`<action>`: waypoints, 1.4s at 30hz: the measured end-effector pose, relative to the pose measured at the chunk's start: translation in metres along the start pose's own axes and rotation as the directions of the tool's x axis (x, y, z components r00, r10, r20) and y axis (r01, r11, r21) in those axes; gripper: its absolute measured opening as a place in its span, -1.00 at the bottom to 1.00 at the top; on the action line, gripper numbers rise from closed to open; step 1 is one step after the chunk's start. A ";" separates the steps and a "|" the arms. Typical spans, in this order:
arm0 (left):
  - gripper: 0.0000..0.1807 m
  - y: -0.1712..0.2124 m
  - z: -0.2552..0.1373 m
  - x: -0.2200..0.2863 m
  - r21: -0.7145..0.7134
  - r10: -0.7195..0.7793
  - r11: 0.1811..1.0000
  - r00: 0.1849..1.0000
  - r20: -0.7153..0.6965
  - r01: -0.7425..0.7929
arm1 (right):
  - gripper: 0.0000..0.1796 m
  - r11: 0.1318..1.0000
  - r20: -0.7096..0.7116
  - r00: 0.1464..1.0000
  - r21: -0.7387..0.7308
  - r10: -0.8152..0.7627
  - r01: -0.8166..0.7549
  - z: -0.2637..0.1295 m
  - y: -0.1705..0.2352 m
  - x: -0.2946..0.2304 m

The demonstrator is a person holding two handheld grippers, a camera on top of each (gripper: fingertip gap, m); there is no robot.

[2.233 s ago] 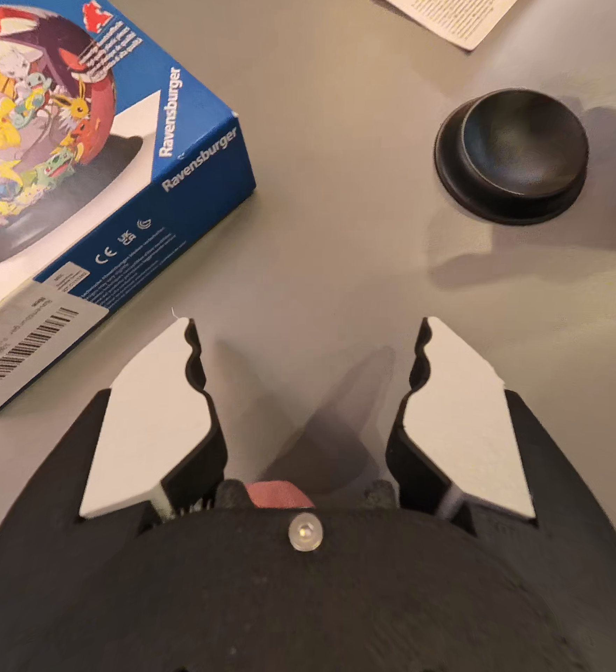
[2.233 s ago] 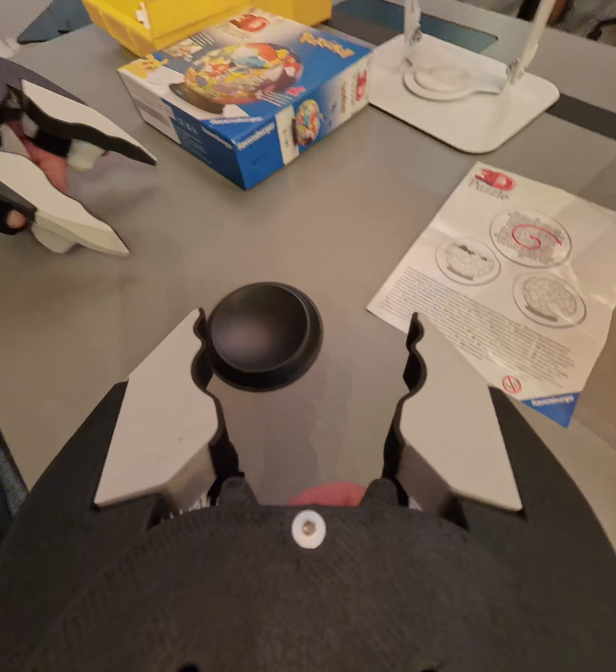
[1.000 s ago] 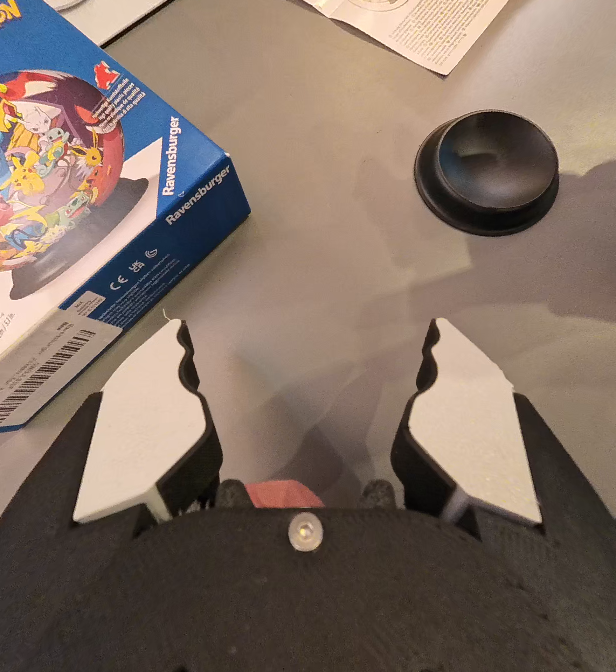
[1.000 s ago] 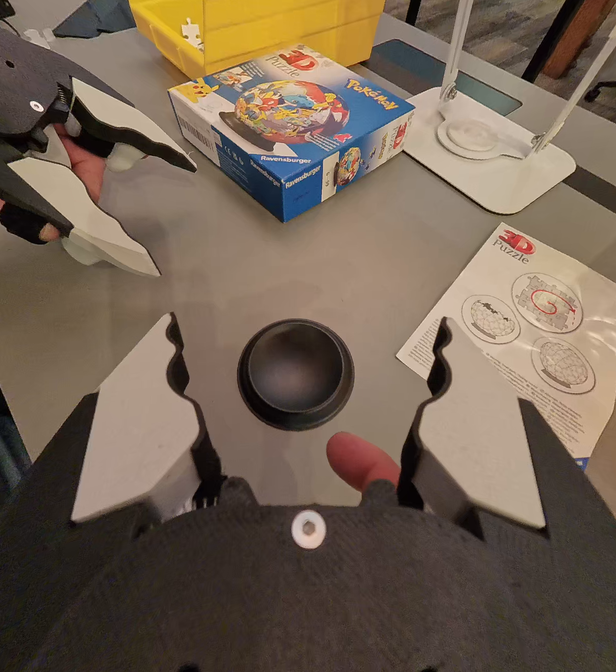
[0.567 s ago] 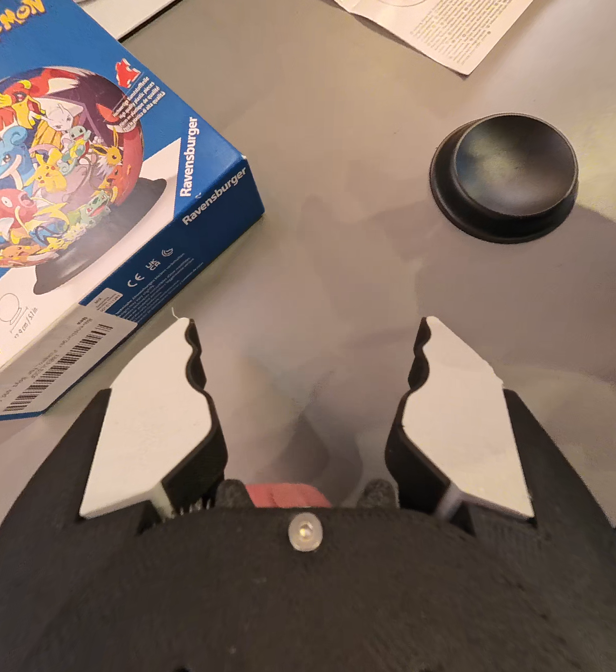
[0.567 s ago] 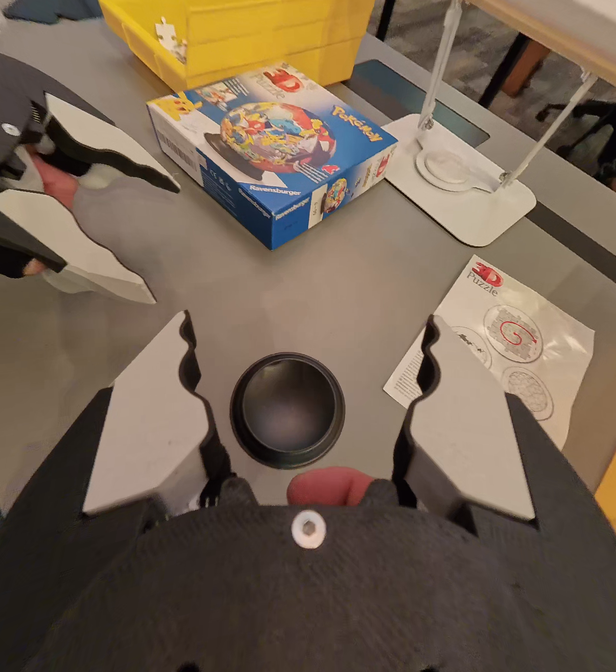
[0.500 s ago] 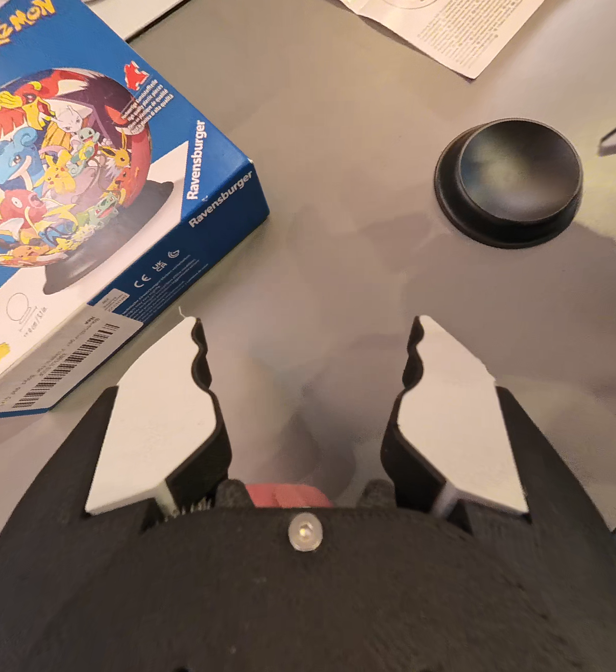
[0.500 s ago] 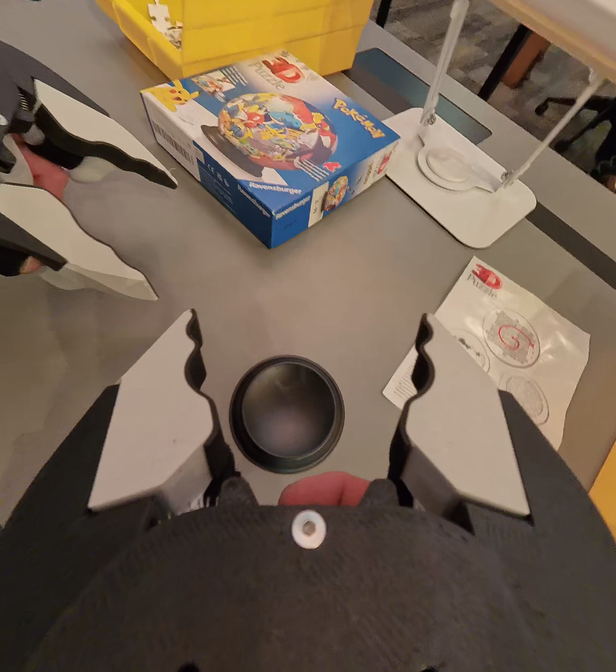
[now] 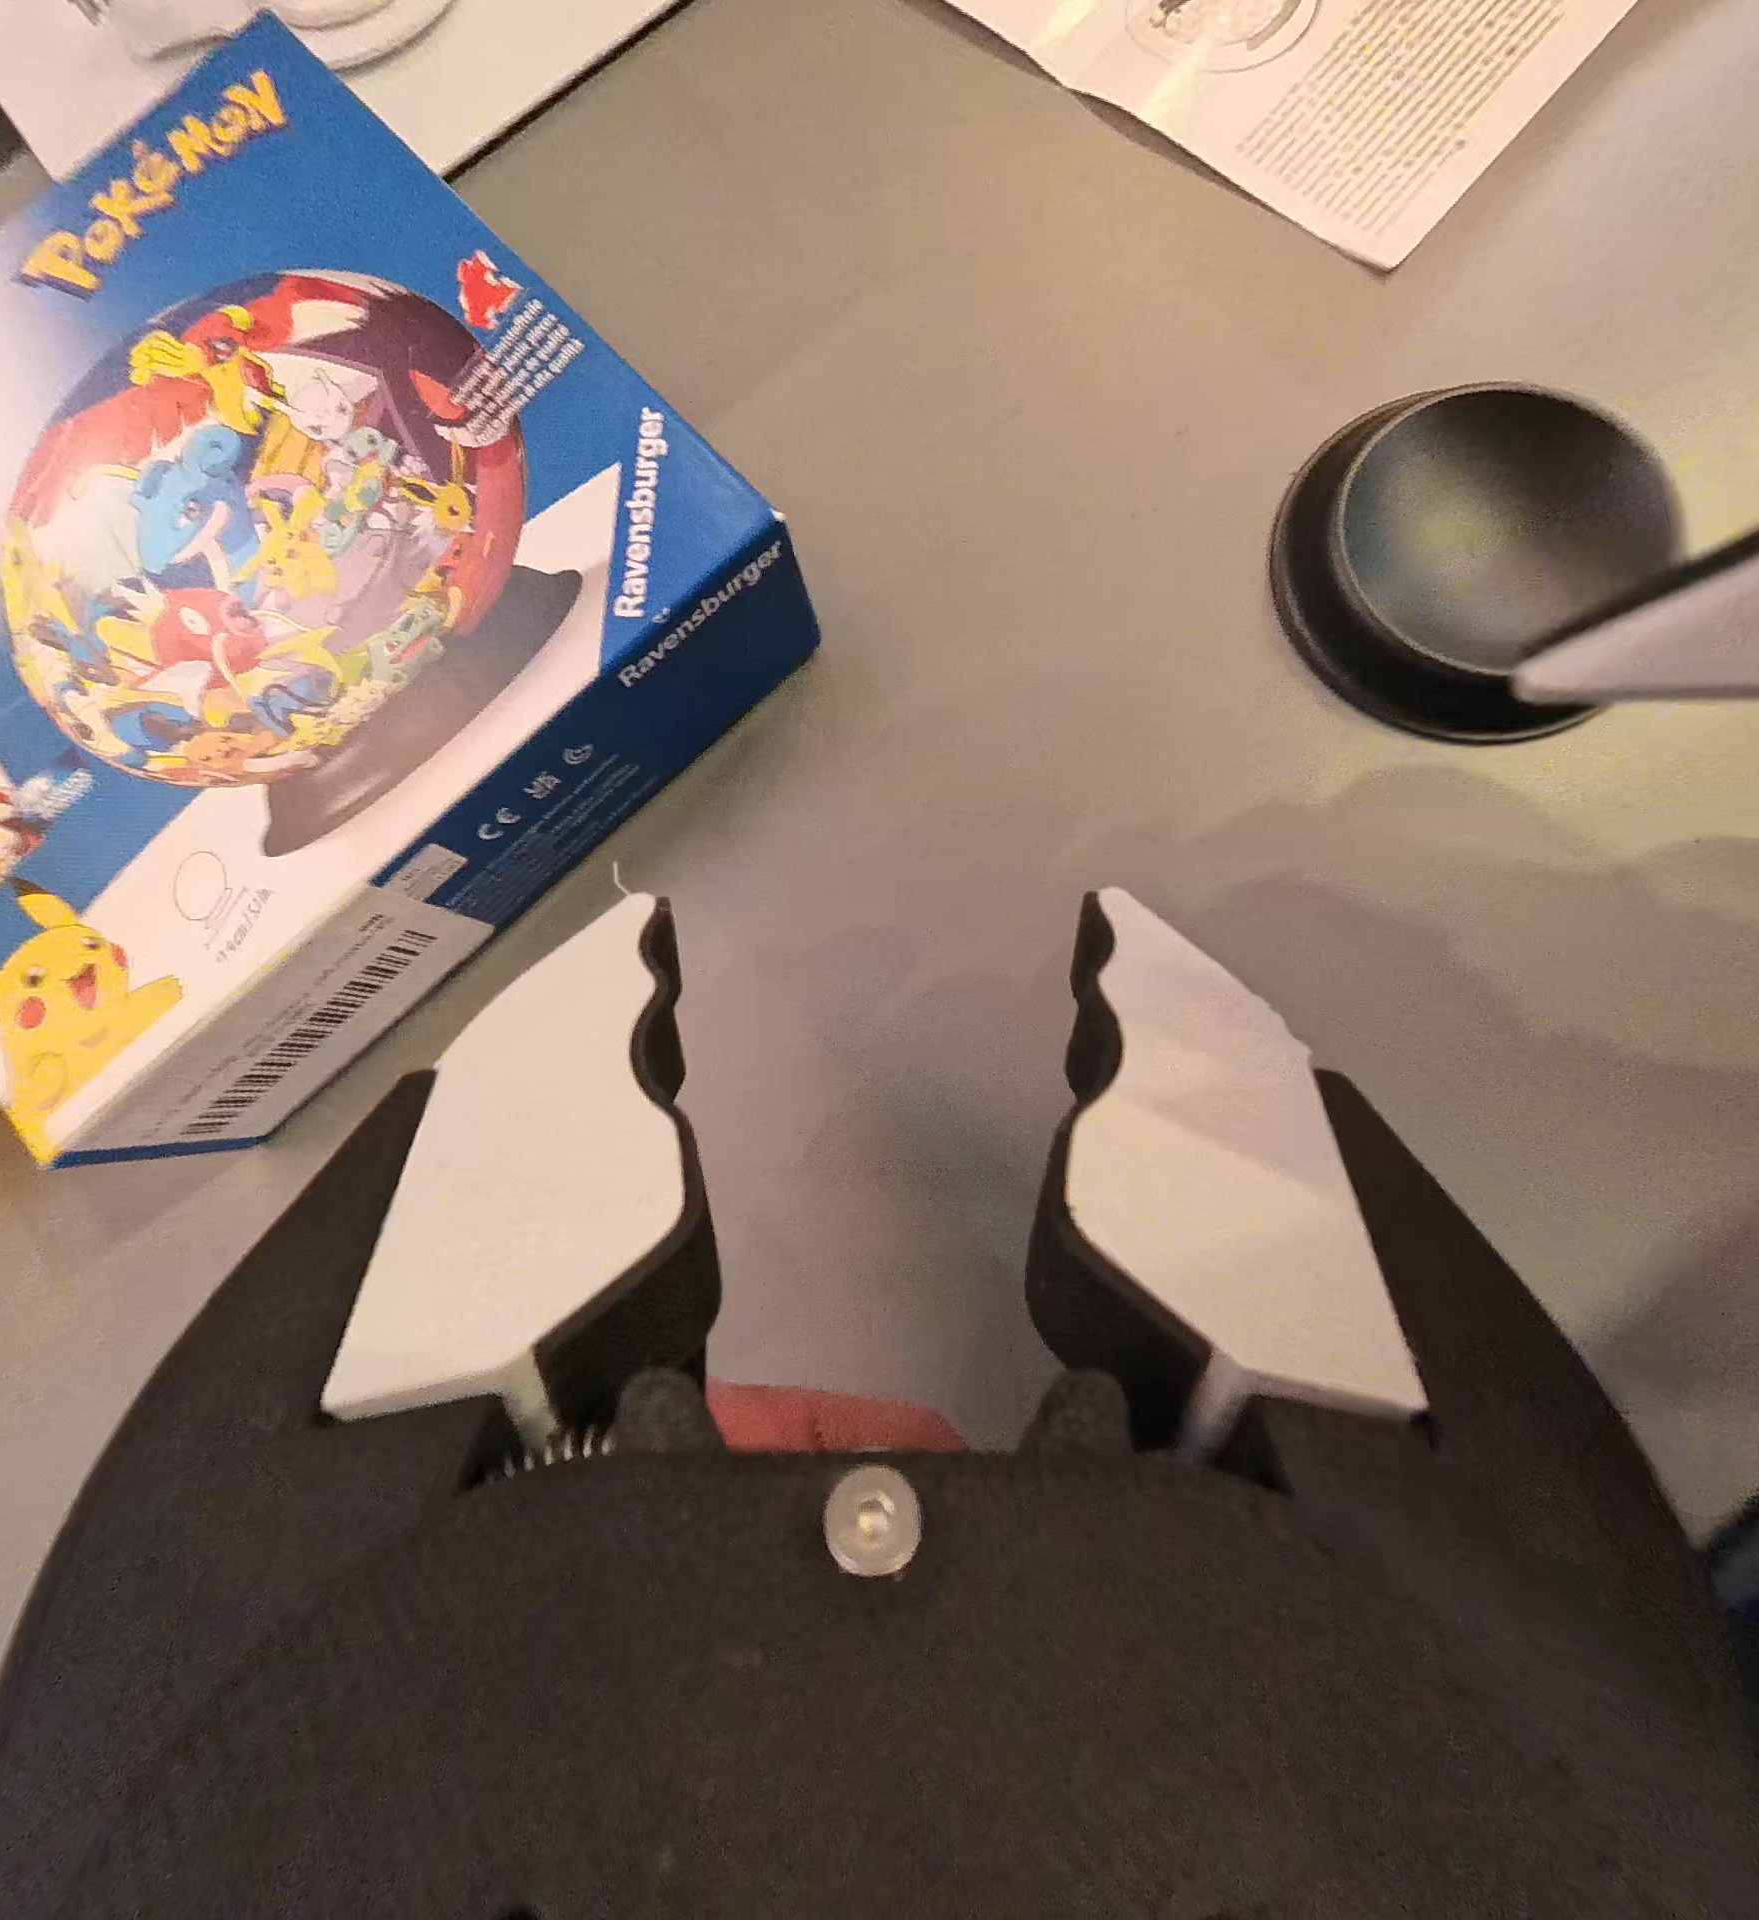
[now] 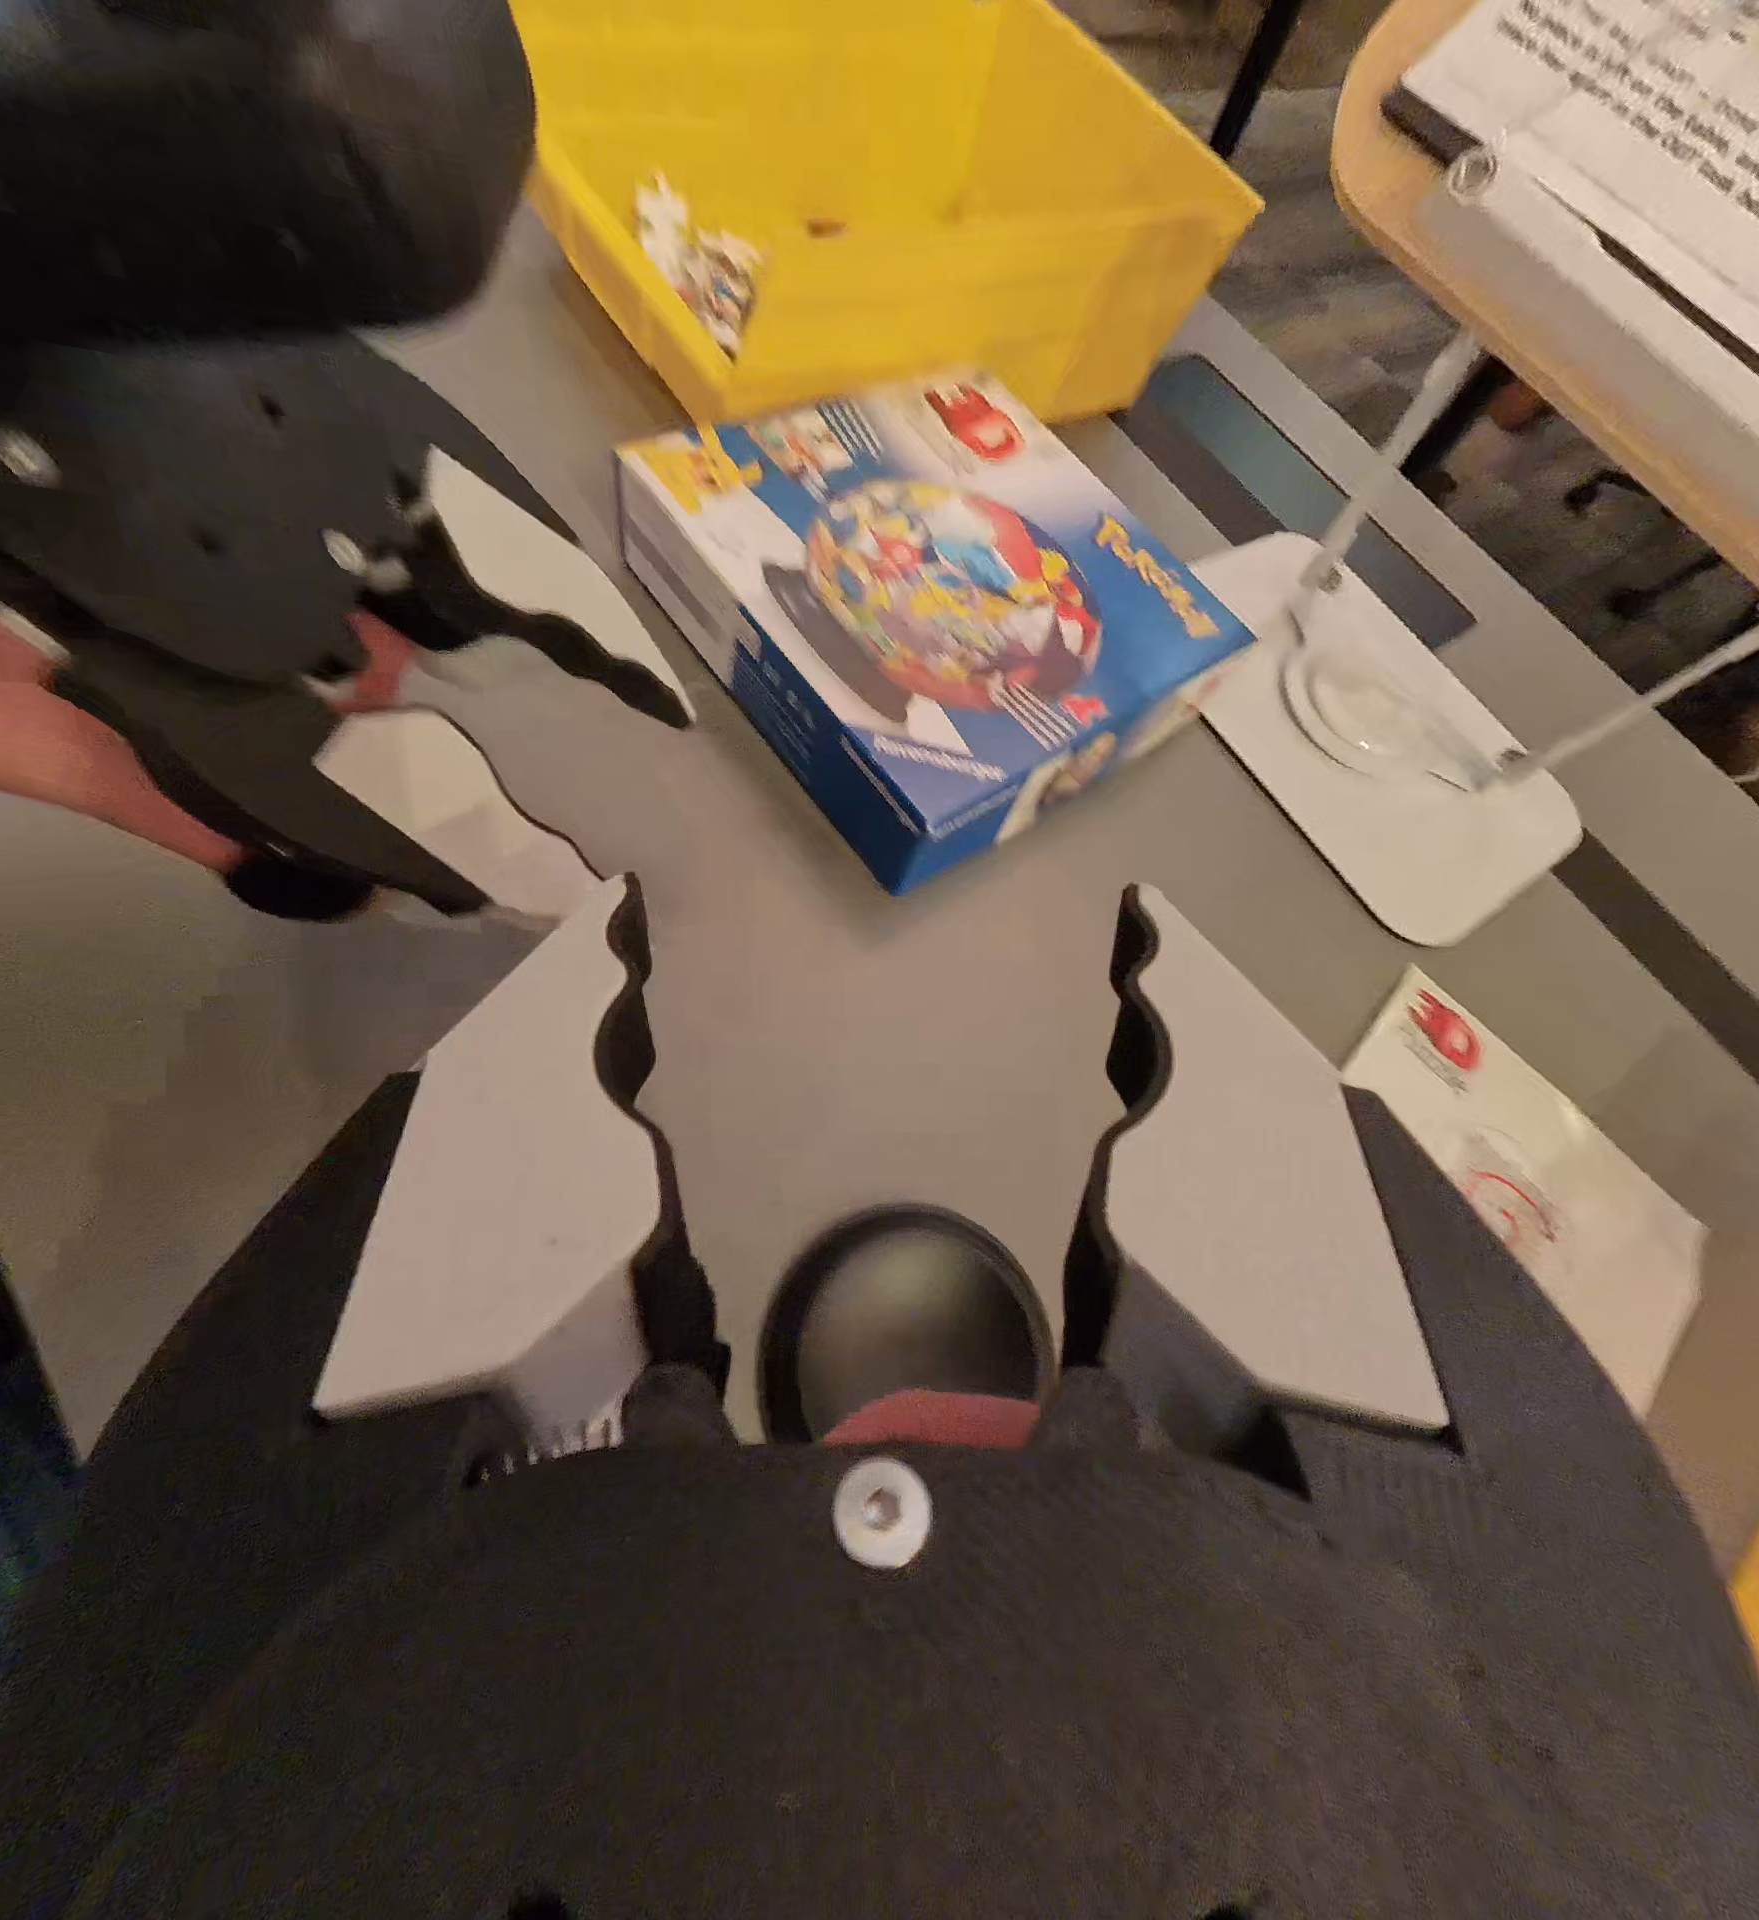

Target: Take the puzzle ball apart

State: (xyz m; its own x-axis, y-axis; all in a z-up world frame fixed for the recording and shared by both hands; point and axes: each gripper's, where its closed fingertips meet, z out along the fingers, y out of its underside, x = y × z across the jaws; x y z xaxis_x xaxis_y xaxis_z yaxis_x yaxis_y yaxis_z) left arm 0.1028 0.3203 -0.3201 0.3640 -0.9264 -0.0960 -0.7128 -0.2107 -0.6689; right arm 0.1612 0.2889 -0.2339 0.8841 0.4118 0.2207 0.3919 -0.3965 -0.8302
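Above the black stand (image 10: 906,1309), both grippers gape empty.

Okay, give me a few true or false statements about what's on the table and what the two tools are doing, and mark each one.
1. The left tool holds nothing. True.
2. The black stand has a puzzle ball on it. False: its dish is empty.
3. The blue puzzle box lies flat on the grey table. True.
4. The yellow bin is empty. False: some puzzle pieces lie in it.
5. The right tool grips the stand. False: it is open, gripping nothing.
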 end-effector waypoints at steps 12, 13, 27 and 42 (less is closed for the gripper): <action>0.06 0.001 0.005 -0.018 -0.018 0.034 0.999 0.991 0.131 -0.032 | 0.23 1.000 -0.062 0.998 -0.010 -0.011 0.011 -0.015 0.017 0.009; 0.07 0.000 0.004 -0.017 -0.016 0.031 0.999 0.992 0.124 -0.029 | 0.28 0.999 -0.062 0.998 -0.034 -0.013 0.010 -0.016 0.024 0.010; 0.50 0.039 0.019 0.014 -0.069 -0.051 0.997 0.996 -0.077 0.046 | 0.64 0.957 -0.040 0.975 -0.190 0.217 -0.221 -0.050 0.172 0.062; 0.34 0.053 0.026 0.013 -0.108 -0.069 0.992 0.996 -0.056 0.062 | 0.52 0.936 -0.036 0.968 -0.247 0.249 -0.250 -0.036 0.205 0.054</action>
State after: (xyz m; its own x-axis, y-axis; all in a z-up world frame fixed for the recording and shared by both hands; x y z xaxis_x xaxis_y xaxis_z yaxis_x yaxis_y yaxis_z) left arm 0.0858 0.3053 -0.3759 0.3779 -0.9258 -0.0082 -0.7495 -0.3007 -0.5897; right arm 0.2989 0.2004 -0.3731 0.9625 0.2703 0.0255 0.2086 -0.6765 -0.7063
